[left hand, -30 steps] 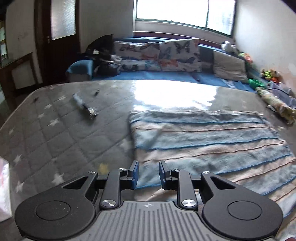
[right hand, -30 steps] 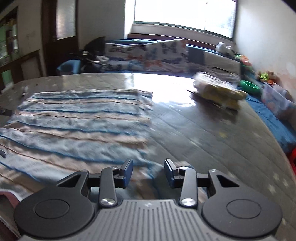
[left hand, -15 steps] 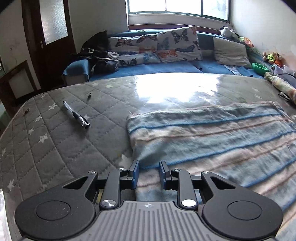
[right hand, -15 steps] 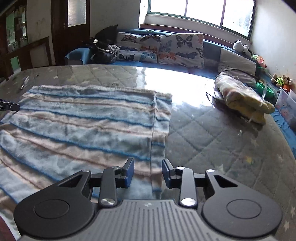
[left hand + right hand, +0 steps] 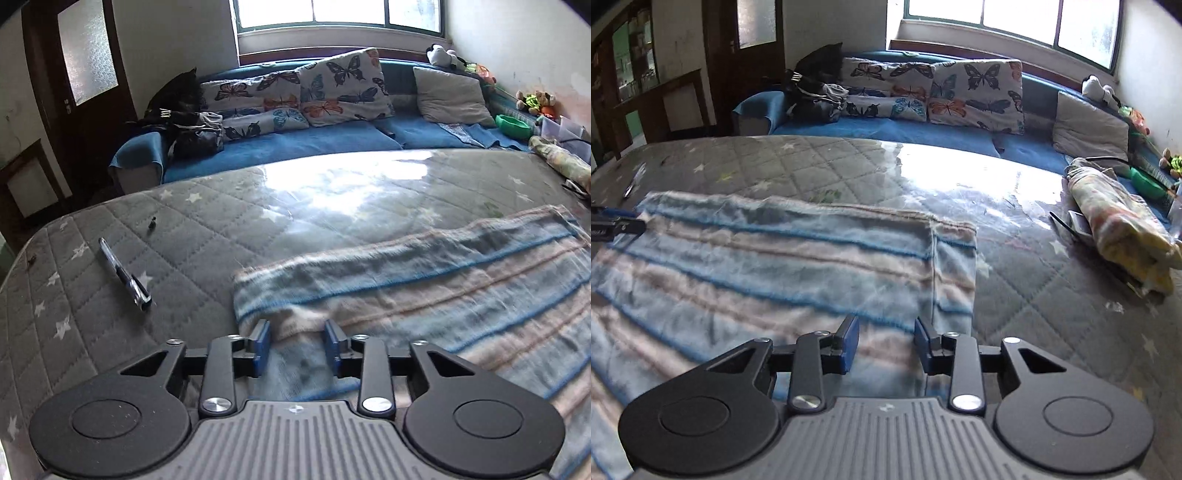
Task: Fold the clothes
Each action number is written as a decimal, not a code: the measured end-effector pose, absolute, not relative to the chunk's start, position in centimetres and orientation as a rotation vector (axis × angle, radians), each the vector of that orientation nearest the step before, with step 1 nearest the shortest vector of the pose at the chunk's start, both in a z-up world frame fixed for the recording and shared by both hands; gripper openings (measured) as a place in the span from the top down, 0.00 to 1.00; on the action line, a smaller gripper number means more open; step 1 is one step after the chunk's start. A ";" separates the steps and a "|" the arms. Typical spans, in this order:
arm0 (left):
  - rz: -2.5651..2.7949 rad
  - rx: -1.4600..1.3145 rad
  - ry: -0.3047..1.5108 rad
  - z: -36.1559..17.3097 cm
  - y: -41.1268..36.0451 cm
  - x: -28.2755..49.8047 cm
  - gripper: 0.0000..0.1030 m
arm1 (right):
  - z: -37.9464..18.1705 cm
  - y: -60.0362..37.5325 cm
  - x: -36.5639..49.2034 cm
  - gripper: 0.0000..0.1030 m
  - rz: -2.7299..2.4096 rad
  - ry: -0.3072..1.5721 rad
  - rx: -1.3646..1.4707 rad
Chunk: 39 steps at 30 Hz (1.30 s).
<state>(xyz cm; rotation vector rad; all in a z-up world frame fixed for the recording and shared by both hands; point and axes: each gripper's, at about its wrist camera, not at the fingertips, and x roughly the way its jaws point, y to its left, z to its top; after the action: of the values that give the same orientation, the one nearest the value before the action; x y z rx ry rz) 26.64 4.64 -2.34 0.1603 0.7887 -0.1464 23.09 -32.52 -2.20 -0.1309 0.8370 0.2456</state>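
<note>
Over the near left corner of the striped towel (image 5: 424, 288), held the left tool (image 5: 297, 345) open: jaws just widened, blue pads (image 5: 262, 343) apart and pressing on nothing, with only the towel's fuzzy edge showing in the gap below. Could not tell whether the tips brushed the pile.

Toward the towel's near right end, held the right tool (image 5: 886, 341) open too: jaws just drawn in a little, still parted, pinching nothing, striped cloth visible between them. Caught the left tool's dark tip at the far left edge of the right wrist view, at the towel's other end.

Found the towel spread flat and wide across a grey quilted mattress (image 5: 184, 240) printed with pale stars, its blue, pink and cream stripes running from side to side, and a hemmed band down its right end. Saw bright window glare on the glossy mattress beyond it.

Noted a pen (image 5: 125, 275) on the mattress left of the towel, well apart from it, and a tiny dark scrap (image 5: 151, 222) farther back. Spotted a rolled bundle in clear wrap (image 5: 1123, 236) near the mattress's right edge, clear of the towel.

Behind the mattress, made out a blue sofa (image 5: 314, 140) with butterfly cushions (image 5: 343, 88), a grey pillow (image 5: 450, 98), a dark bag (image 5: 184, 118), a green bowl (image 5: 513, 125) and soft toys (image 5: 535, 101) under a window (image 5: 340, 14), plus a dark wooden door (image 5: 85, 55) at left.
</note>
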 end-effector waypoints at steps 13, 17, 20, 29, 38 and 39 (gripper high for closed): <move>-0.117 0.153 0.758 -2.3 4.6 28.0 0.46 | -2.4 -32.0 29.2 0.66 0.226 0.831 -0.084; -0.182 0.188 0.751 -1.7 3.3 25.3 0.46 | -1.7 -31.2 27.1 0.66 0.304 0.846 -0.118; -0.231 0.203 0.755 -1.6 2.0 22.8 0.46 | -1.8 -30.1 24.4 0.66 0.371 0.874 -0.172; -0.316 0.233 0.767 -2.2 -0.9 15.9 0.45 | -1.9 -27.0 15.3 0.61 0.491 0.884 -0.274; -0.322 0.283 0.729 -2.8 -2.7 12.4 0.44 | -1.3 -26.1 6.1 0.61 0.578 0.870 -0.308; -0.318 0.279 0.727 -2.8 -2.7 12.5 0.43 | -1.2 -26.1 5.2 0.61 0.582 0.872 -0.306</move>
<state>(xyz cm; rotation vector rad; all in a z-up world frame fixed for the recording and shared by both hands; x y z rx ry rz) 12.47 -2.70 -2.80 0.2792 0.7273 -0.3181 5.25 -26.13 -1.20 -0.3057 0.8722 0.5822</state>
